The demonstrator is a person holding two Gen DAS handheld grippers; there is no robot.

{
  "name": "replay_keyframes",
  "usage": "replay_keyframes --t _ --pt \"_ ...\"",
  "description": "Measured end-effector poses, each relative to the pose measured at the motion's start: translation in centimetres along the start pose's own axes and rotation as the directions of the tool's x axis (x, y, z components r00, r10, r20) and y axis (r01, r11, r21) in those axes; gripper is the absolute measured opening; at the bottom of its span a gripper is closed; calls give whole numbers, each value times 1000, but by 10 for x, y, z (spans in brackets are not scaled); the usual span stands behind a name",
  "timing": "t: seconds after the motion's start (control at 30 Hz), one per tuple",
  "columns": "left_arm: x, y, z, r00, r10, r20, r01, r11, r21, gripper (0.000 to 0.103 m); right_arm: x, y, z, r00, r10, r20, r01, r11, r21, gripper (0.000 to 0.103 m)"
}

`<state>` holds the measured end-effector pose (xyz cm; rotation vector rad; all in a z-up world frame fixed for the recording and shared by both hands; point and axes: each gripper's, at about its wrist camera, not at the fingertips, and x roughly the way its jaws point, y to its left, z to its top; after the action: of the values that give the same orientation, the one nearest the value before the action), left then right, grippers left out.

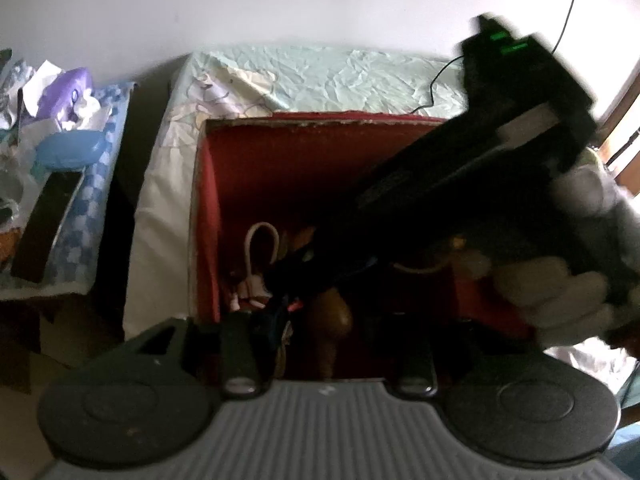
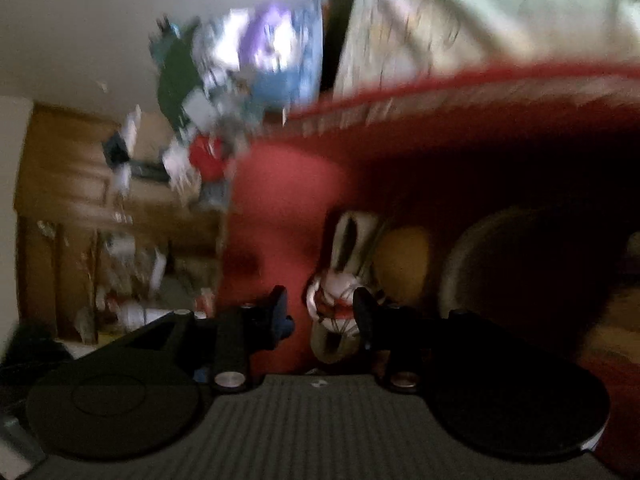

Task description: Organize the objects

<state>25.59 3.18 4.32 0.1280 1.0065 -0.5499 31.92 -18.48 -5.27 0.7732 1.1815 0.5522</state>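
Observation:
A red box [image 1: 280,160] stands open on the bed and both grippers are over it. On its floor lie a coiled white cable [image 1: 260,256] with red bands, a rounded brown thing [image 1: 332,320] and dark items I cannot make out. My left gripper [image 1: 326,328] hangs above the near side with its fingers apart and nothing pressed between them. My right gripper [image 1: 296,280], held by a white-gloved hand [image 1: 560,292], reaches in from the upper right, its tip beside the cable. In the blurred right wrist view the right gripper [image 2: 322,308] is open, the white cable [image 2: 340,280] just beyond its tips.
The box sits on a bed with a crumpled pale green sheet [image 1: 320,76], and a thin black wire [image 1: 436,80] runs over it. At the left stands a side table [image 1: 68,128] with a checkered cloth and clutter. Blurred wooden furniture [image 2: 80,184] fills the left of the right wrist view.

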Motion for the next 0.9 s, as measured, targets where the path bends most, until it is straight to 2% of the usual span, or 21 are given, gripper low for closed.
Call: replay_keyframes --t 0.07,0.17,0.23,0.37,0.43,0.5,0.6,0.7,0.77,0.8,0.83,0.87,0.9 --pt "1 -1 2 1000 6 3 -6 1000 5 37 -25 0 -7 995 -41 87 43 999 -13 39" --pt "2 -2 6 1000 2 13 -2 1000 7 37 -62 -1 -24 972 -140 190 152 987 -50 39" --pt "5 -5 10 1000 -13 24 13 1000 21 37 -79 -3 -38 955 -186 229 206 976 -64 39" --pt "20 -16 18 1000 3 25 -5 997 76 40 -99 -4 -61 922 -255 291 281 959 -50 38" --pt "28 -18 22 1000 -3 12 2 997 83 40 -97 -2 -69 910 -278 308 307 950 -51 31" --pt "36 -22 25 1000 18 -1 -17 994 105 40 -94 1 -74 897 -314 311 343 938 -41 28" --pt "45 -23 27 999 37 -27 -33 992 121 40 -92 10 -78 865 -394 311 432 900 -62 29" --pt "41 -26 29 1000 -9 -14 11 990 143 40 -88 7 -81 863 -424 273 443 897 -5 28" --pt "39 -34 30 1000 -22 5 20 984 175 45 -85 10 -84 832 -474 288 487 873 27 28" --pt "40 -37 30 1000 -22 10 20 982 187 45 -84 12 -86 823 -486 293 498 866 37 33" --pt "41 -40 31 1000 -23 12 20 981 193 45 -81 15 -86 822 -489 292 500 865 39 44" --pt "42 -42 32 1000 -25 11 22 980 195 45 -81 18 -86 840 -462 285 474 880 32 46" --pt "43 -43 33 1000 -25 11 23 980 196 45 -83 16 -85 895 -355 269 360 933 33 32"
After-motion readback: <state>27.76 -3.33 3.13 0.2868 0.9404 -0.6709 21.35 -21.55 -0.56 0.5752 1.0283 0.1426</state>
